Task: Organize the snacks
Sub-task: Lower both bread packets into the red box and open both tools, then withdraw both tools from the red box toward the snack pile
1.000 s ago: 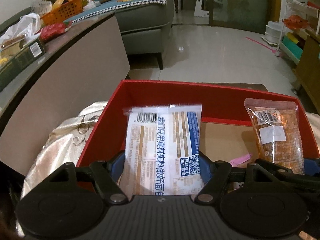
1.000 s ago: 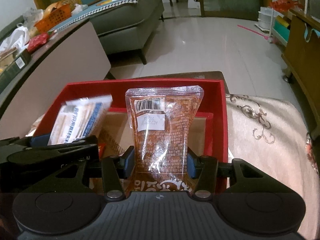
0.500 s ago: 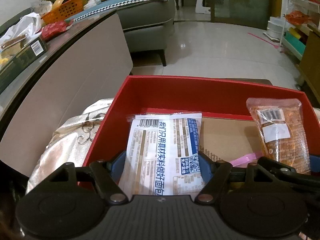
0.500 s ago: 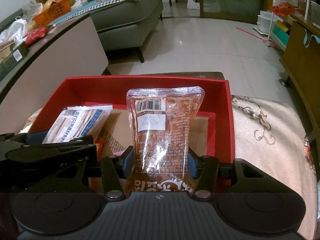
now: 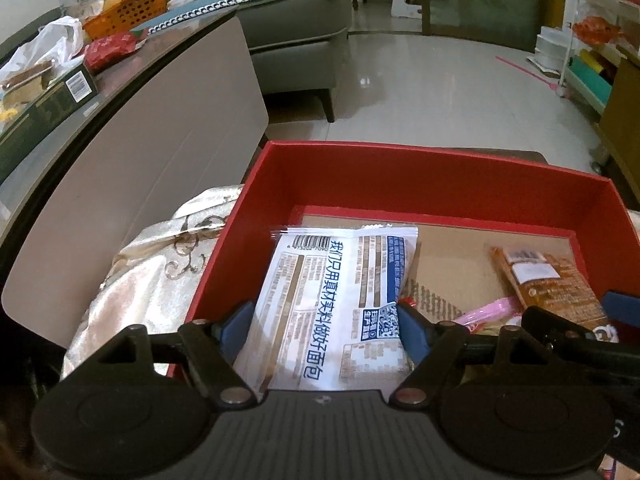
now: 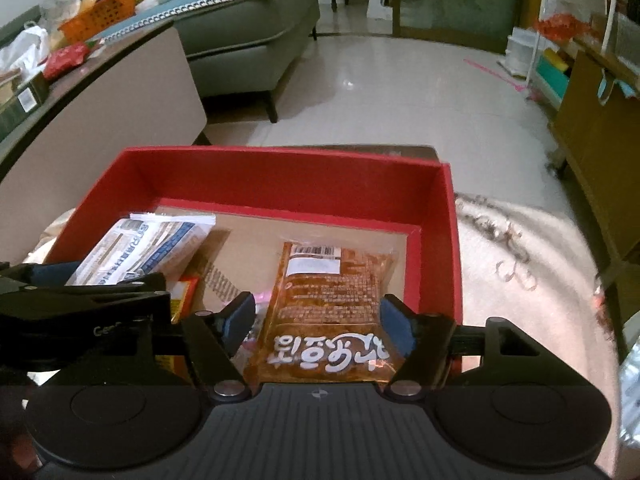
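Note:
A red box with a cardboard floor sits on a patterned cloth. My left gripper is shut on a white and blue bread packet, held low inside the box at its left side; the packet also shows in the right wrist view. My right gripper stands around an orange snack pouch that lies on the box floor at the right; its pads look slightly apart from the pouch. The pouch also shows in the left wrist view.
A pink wrapper and a small red and yellow packet lie on the box floor. A curved counter with clutter stands at the left, a grey sofa behind. A wooden cabinet is at the right.
Both packets have come down into the box. The orange pouch went from upright in my right gripper to lying flat, and the right jaws have widened. The bread packet tilted lower.

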